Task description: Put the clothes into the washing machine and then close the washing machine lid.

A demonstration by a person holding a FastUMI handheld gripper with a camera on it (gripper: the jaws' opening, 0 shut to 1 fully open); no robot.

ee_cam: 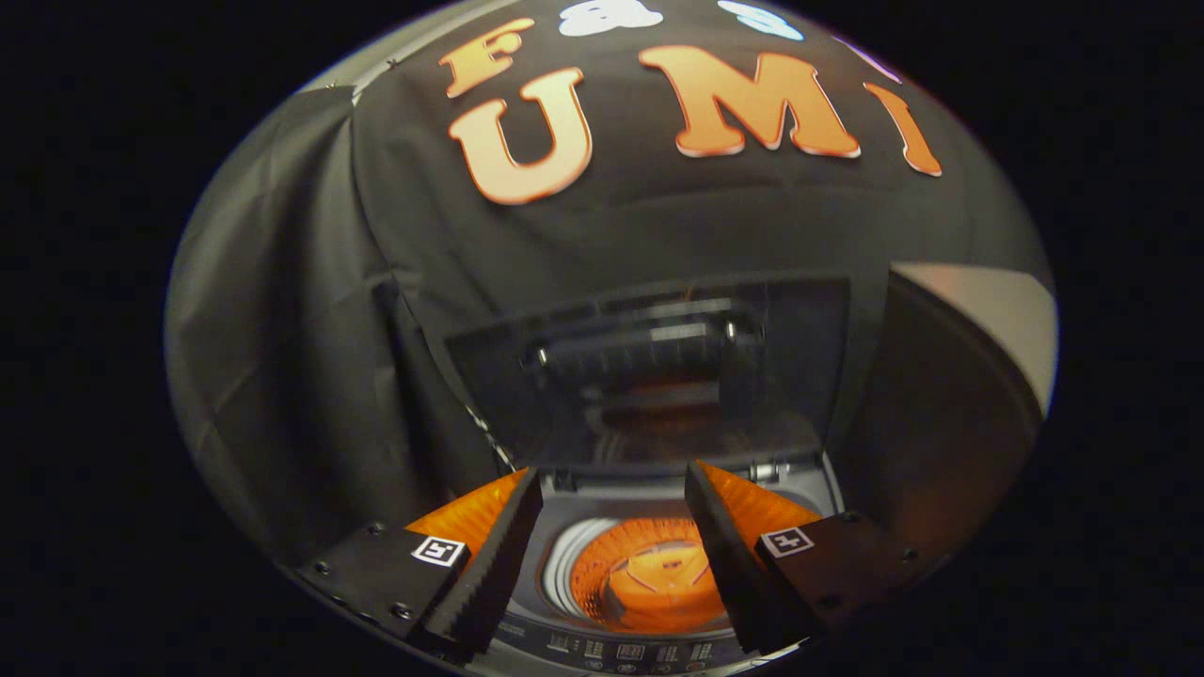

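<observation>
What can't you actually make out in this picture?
- Gripper view: the claw is open; its fingers cover both sides of the washing machine drum.
- Clothes inside the drum: cannot tell; it is dim and partly covered.
- Control panel markings: too small.
- Raised lid: reflections blur its surface.

Gripper view looks forward and down, close above the open washing machine (658,508), toward its raised lid (649,376)

Gripper (611,489) above the washing machine (541,545), fingers (499,555) apart, nothing between them but the open drum (649,578) below; lid (649,376) raised upright behind the drum; control panel (630,651) nearest, under the fingers.
</observation>
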